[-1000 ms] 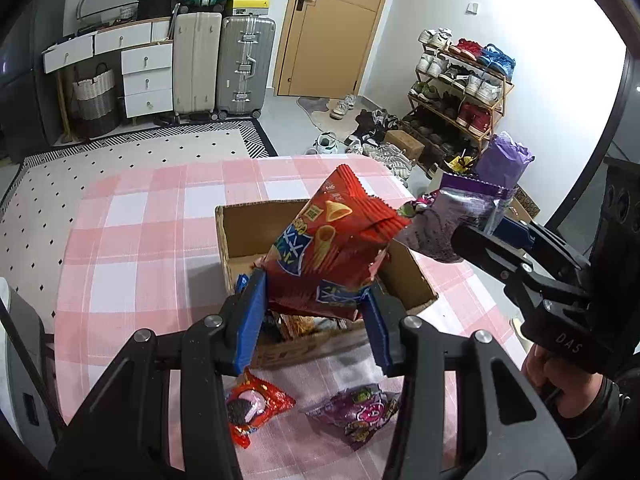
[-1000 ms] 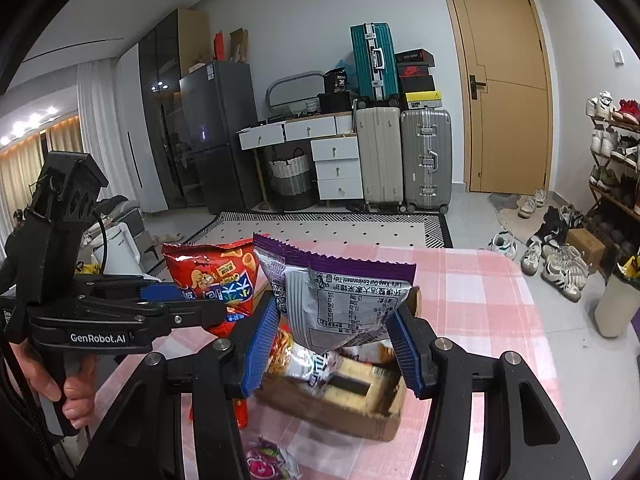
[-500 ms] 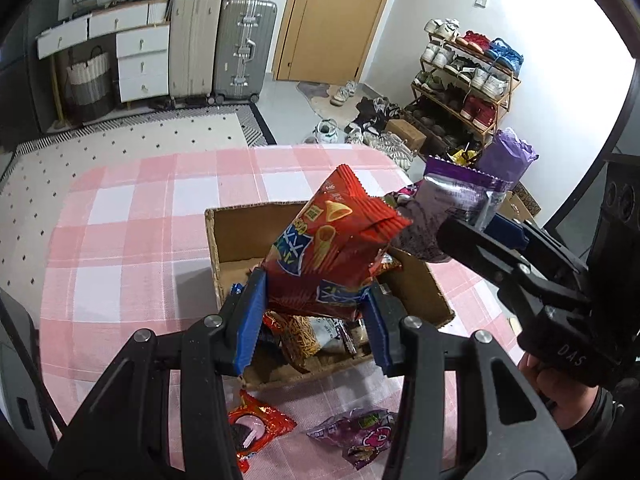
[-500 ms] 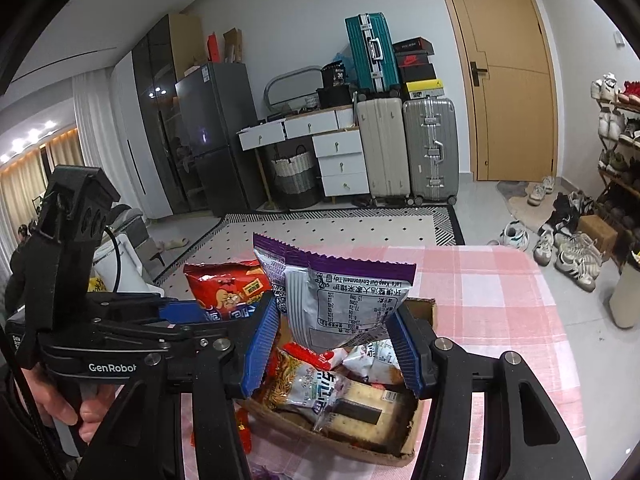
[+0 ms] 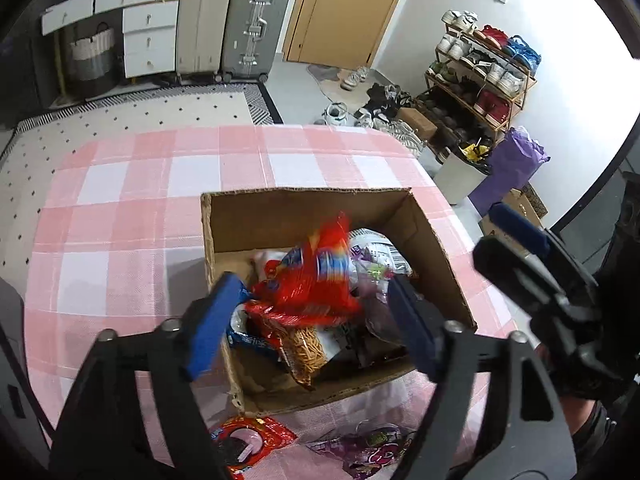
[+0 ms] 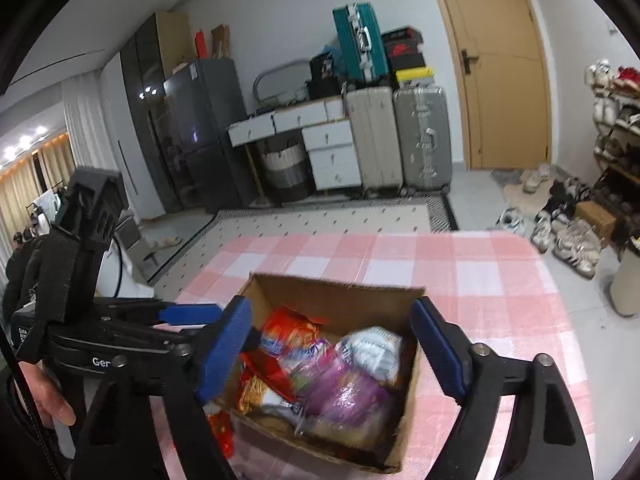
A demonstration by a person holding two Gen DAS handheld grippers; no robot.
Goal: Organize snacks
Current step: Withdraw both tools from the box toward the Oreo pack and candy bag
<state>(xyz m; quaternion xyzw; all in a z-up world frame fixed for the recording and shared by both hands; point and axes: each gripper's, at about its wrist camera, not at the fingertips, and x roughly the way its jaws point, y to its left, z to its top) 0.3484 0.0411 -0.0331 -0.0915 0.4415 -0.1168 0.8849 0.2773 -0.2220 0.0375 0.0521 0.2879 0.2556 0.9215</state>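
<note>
A cardboard box (image 5: pixel 312 210) (image 6: pixel 332 290) sits on the pink checked tablecloth (image 5: pixel 120 216) and holds several snack packets. My left gripper (image 5: pixel 316 320) is open above the box; a red snack bag (image 5: pixel 316 276), blurred, lies just past its fingers, on the pile or dropping onto it. My right gripper (image 6: pixel 336 352) is open above the box; a purple bag (image 6: pixel 340 388) lies on the pile below it. A red packet (image 5: pixel 248 440) and a purple packet (image 5: pixel 372 448) lie on the cloth in front of the box.
The right gripper's body (image 5: pixel 560 292) stands to the right of the box, the left one (image 6: pixel 100 320) to its left. The table's far edge (image 5: pixel 248 128) drops to a rug. A shoe rack (image 5: pixel 480 76) and suitcases (image 5: pixel 228 20) stand beyond.
Both grippers opened. The red bag left the left gripper and the purple bag left the right one; both are now in the box. Both grippers tipped down over the box.
</note>
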